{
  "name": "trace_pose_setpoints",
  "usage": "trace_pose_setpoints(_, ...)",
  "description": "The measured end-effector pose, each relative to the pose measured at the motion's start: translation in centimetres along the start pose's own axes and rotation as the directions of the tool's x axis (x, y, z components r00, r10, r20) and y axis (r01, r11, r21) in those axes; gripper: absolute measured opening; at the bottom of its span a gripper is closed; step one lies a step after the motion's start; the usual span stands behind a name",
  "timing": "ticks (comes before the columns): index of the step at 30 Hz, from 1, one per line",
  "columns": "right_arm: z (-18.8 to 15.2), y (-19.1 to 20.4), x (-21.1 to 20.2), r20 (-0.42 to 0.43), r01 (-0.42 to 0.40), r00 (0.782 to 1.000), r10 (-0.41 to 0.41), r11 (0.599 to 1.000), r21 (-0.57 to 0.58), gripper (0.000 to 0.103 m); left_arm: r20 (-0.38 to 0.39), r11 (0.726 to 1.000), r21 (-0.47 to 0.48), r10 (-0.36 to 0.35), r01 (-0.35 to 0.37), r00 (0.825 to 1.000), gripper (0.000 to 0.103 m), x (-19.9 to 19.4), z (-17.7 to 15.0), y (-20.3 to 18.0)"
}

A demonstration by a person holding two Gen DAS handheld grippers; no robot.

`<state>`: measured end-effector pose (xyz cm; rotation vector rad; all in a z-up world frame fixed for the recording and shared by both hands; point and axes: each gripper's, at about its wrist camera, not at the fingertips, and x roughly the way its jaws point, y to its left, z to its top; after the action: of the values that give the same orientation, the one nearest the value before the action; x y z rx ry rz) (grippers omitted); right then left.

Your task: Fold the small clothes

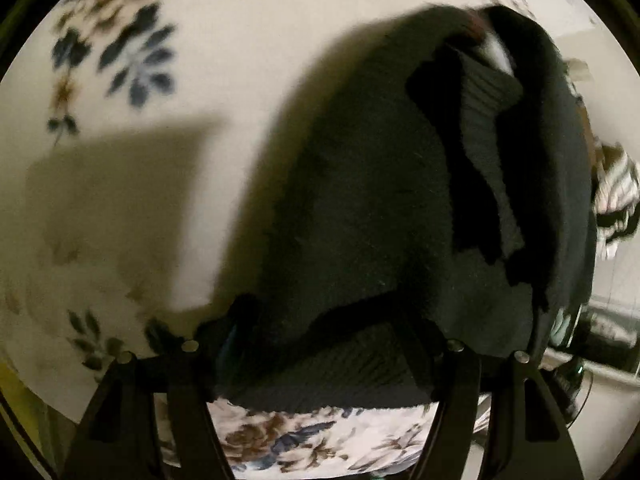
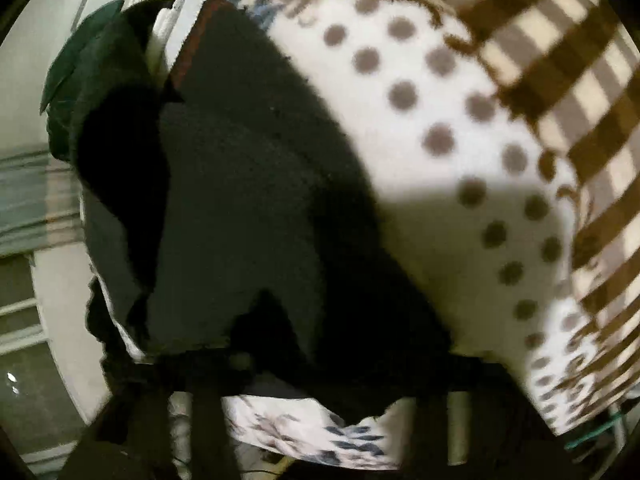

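Note:
A dark knit garment hangs lifted over a floral bedsheet, with a ribbed hem and a reddish band near its far end. My left gripper is shut on its near edge; the cloth hides the fingertips. In the right wrist view the same dark garment fills the middle. My right gripper is shut on its lower edge, its fingers dark and partly hidden by the cloth. The views are blurred.
A white polka-dot cloth and a brown checked cloth lie on the bed to the right. A striped cloth shows at the left view's right edge. The bed edge and floor show at left.

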<state>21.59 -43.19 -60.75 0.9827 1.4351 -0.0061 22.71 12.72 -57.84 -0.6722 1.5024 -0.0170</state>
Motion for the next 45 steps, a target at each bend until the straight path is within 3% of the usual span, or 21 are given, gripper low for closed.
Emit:
trace_pose_setpoints(1, -0.3, 0.1, 0.1, 0.006, -0.026, 1.0, 0.025, 0.999, 0.019, 0.024, 0.007, 1.0, 0.021, -0.017, 0.017, 1.0, 0.06, -0.2, -0.4, -0.4)
trace_pose_setpoints(3, -0.9, 0.5, -0.4, 0.017, -0.03, 0.999, 0.029, 0.999, 0.036, 0.022, -0.005, 0.997, 0.049, -0.066, 0.066, 0.998, 0.007, -0.5, -1.0, -1.3)
trace_pose_setpoints(5, -1.8, 1.0, -1.1, 0.029, -0.047, 0.999, 0.045, 0.996, 0.072, 0.021, 0.001, 0.992, 0.067, -0.11, 0.11, 0.994, 0.006, -1.5, -1.6, -2.5)
trace_pose_setpoints(9, -2.9, 2.5, -4.0, 0.05, -0.098, 0.994, 0.093, 0.989, 0.114, 0.02, 0.022, 0.966, -0.006, -0.258, 0.258, 0.966, 0.006, -5.0, -1.5, -3.8)
trace_pose_setpoints(13, -2.3, 6.5, -8.0, 0.061, -0.133, 0.99, 0.129, 0.988, 0.077, 0.019, 0.12, 0.918, -0.064, -0.381, 0.391, 0.917, 0.006, -10.9, 1.2, -5.2)
trace_pose_setpoints(14, -1.9, 7.6, -8.8, 0.064, -0.152, 0.987, 0.148, 0.986, 0.07, 0.019, 0.154, 0.909, -0.062, -0.399, 0.411, 0.904, 0.006, -12.3, 2.3, -5.8)
trace_pose_setpoints(19, 3.6, 13.2, -12.3, 0.081, -0.209, 0.975, 0.207, 0.978, 0.026, 0.019, 0.225, 0.901, -0.022, -0.417, 0.433, 0.88, 0.006, -14.0, 8.6, -9.2)
trace_pose_setpoints(23, 9.9, 17.1, -12.2, 0.099, -0.194, 0.977, 0.191, 0.981, 0.022, 0.018, 0.248, 0.907, -0.032, -0.4, 0.42, 0.882, 0.006, -13.3, 13.6, -10.3)
trace_pose_setpoints(27, 16.6, 17.9, -10.2, 0.098, -0.152, 0.985, 0.145, 0.986, 0.07, 0.018, 0.252, 0.885, -0.153, -0.394, 0.439, 0.884, 0.006, -9.2, 19.3, -11.3)
trace_pose_setpoints(30, 21.9, 17.3, -6.3, 0.074, -0.138, 0.989, 0.129, 0.98, 0.144, 0.018, 0.23, 0.871, -0.243, -0.375, 0.426, 0.898, 0.006, -5.5, 23.0, -11.1)
trace_pose_setpoints(33, 25.4, 15.2, -1.9, 0.021, -0.166, 0.986, 0.168, 0.943, 0.288, 0.018, 0.189, 0.87, -0.312, -0.337, 0.382, 0.922, 0.007, -2.5, 24.5, -10.1)
trace_pose_setpoints(35, 27.2, 13.9, 0.8, -0.024, -0.214, 0.97, 0.241, 0.897, 0.387, 0.021, 0.173, 0.848, -0.365, -0.343, 0.384, 0.923, 0.007, -1.4, 24.5, -9.2)
trace_pose_setpoints(38, 28.2, 13.3, 1.6, -0.051, -0.289, 0.935, 0.352, 0.836, 0.467, 0.049, 0.164, 0.785, -0.44, -0.408, 0.437, 0.898, 0.009, -1.4, 24.3, -7.9)
trace_pose_setpoints(40, 28.5, 13.2, 0.6, -0.026, -0.383, 0.892, 0.451, 0.788, 0.482, 0.085, 0.168, 0.767, -0.449, -0.431, 0.458, 0.887, 0.01, -2.4, 24.3, -7.5)
trace_pose_setpoints(42, 28.8, 13.1, -1.6, 0.04, -0.449, 0.872, 0.488, 0.766, 0.461, 0.091, 0.167, 0.771, -0.441, -0.433, 0.46, 0.886, 0.018, -3.6, 24.4, -7.5)
trace_pose_setpoints(45, 28.7, 13.7, -5.1, 0.086, -0.476, 0.874, 0.479, 0.804, 0.357, 0.091, 0.171, 0.775, -0.412, -0.452, 0.48, 0.875, 0.029, -5.3, 24.3, -7.9)
